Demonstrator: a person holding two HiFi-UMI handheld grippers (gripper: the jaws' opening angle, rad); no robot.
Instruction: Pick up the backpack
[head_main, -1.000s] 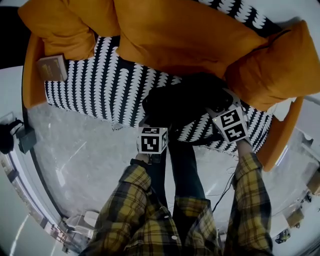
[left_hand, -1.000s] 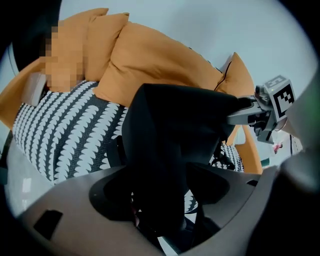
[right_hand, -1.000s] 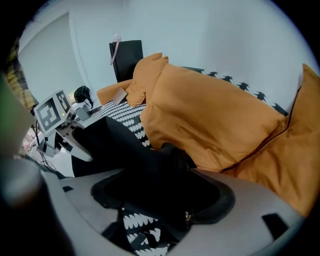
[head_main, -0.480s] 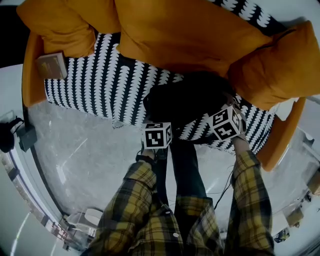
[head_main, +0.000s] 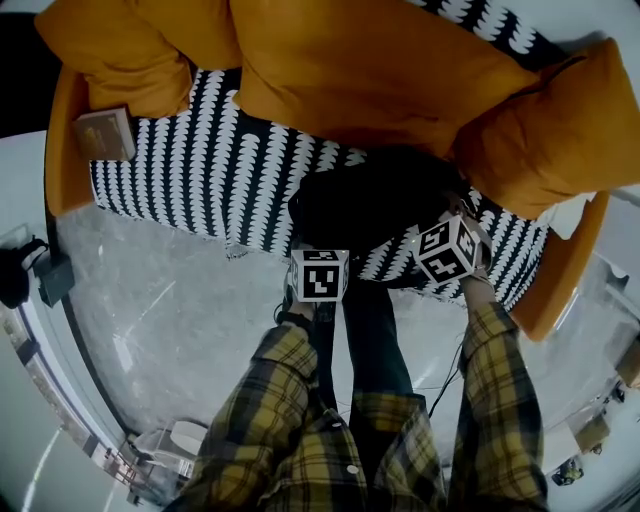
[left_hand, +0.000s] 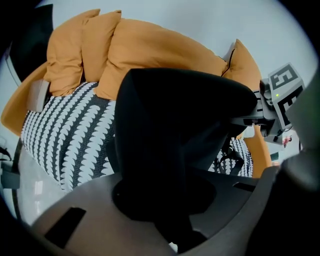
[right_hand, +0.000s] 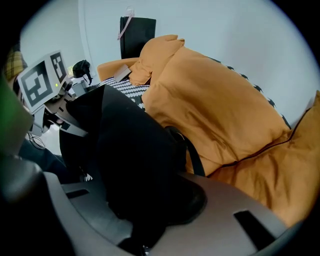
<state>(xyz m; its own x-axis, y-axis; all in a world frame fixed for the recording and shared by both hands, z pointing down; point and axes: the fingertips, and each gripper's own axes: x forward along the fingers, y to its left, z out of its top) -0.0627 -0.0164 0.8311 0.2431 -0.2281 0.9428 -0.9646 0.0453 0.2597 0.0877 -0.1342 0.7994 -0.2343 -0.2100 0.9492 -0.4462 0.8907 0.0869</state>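
I see the black backpack (head_main: 375, 200) on the sofa (head_main: 200, 160), on the right half of the black-and-white patterned seat. Its back lies against the big orange cushion (head_main: 370, 70) and its near side reaches the seat's front edge. Both of my grippers are at that near side. The left gripper (left_hand: 172, 215) is clenched on the backpack: in its own view the dark fabric fills the middle and runs down into the narrow gap between the two grey jaws. The right gripper (right_hand: 142, 220) grips it the same way, with black cloth bunched over its jaws and pinched where they meet, and a strap (right_hand: 192, 152) curves off toward the cushion. The fabric is so dark that I can't say whether each jaw pair has a strap or just a fold of the bag's body. From the head camera, the two marker cubes sit side by side at the seat's front edge, the left cube (head_main: 318, 275) lower than the right cube (head_main: 447, 250). My plaid sleeves (head_main: 270, 400) lead down from them over the grey floor (head_main: 170, 300). A small tan box (head_main: 103, 135) rests on the sofa's far left arm, well apart from the backpack.
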